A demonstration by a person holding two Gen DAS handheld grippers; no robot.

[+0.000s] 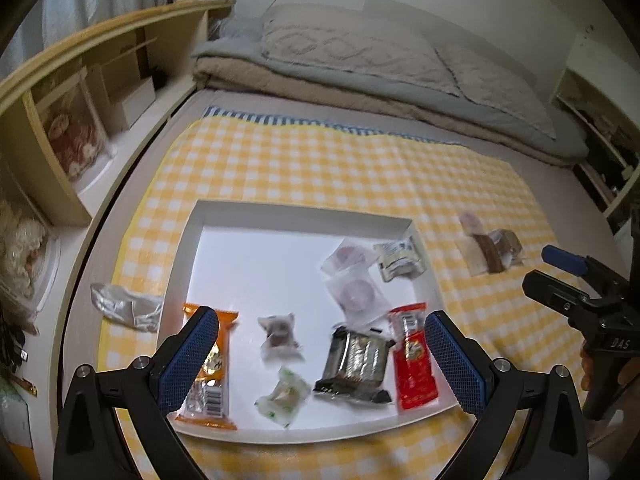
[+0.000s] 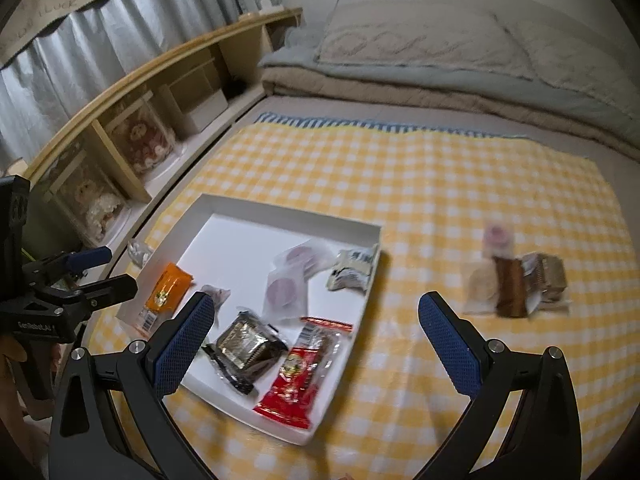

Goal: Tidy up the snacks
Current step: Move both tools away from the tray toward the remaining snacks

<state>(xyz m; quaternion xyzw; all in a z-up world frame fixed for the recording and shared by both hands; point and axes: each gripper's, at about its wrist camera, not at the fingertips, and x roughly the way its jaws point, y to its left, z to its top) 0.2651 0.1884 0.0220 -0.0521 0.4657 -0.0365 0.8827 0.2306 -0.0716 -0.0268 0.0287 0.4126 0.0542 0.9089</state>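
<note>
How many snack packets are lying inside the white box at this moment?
8 in the white box: orange packet, grey one, green-white one, dark one, red one, two round clear ones, white one. Others may hide beneath.

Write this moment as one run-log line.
left gripper: open, over white tray | right gripper: open, empty | small pile of snacks: outside tray, on checked cloth

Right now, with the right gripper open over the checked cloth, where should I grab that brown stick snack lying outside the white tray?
Grip the brown stick snack across its narrow width near the middle, coming straight down from above with the right gripper. It lies flat and long on the checked cloth, apparently resting over other small packets, so a side approach would likely push the pile. The picture is blurred, so edges are uncertain.
</note>
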